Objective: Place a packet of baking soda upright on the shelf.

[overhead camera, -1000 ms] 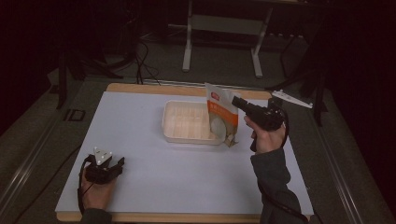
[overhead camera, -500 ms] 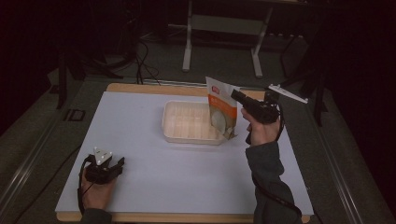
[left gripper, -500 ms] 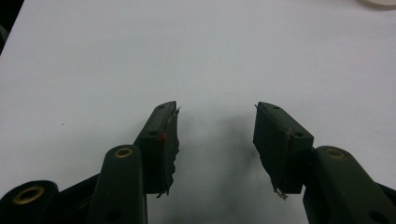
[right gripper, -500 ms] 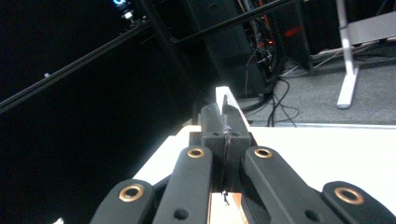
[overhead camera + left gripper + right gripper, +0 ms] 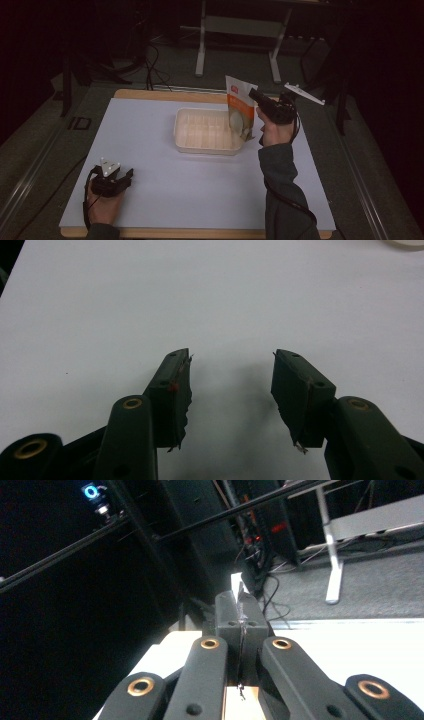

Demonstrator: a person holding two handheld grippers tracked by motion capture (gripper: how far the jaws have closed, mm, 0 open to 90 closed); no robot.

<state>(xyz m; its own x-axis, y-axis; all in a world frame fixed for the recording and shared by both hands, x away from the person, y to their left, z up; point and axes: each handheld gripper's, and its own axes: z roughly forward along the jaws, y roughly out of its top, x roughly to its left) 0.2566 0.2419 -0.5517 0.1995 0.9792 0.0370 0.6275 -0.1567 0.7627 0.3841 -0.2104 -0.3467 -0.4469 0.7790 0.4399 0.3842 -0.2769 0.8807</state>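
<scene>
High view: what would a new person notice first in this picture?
First, the orange and white pouch, held up by the right gripper at the right end of the pale tray in the middle of the white table; its bottom corner hangs at the tray's right rim. The jaws are shut on the pouch's edge. Then the left gripper, open, low over the table's near left corner.

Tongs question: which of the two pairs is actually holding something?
The right tongs, raised beside the tray, are pinched shut on the top of the orange-and-white pouch. The left tongs rest on the white table, open with nothing between them.
</scene>
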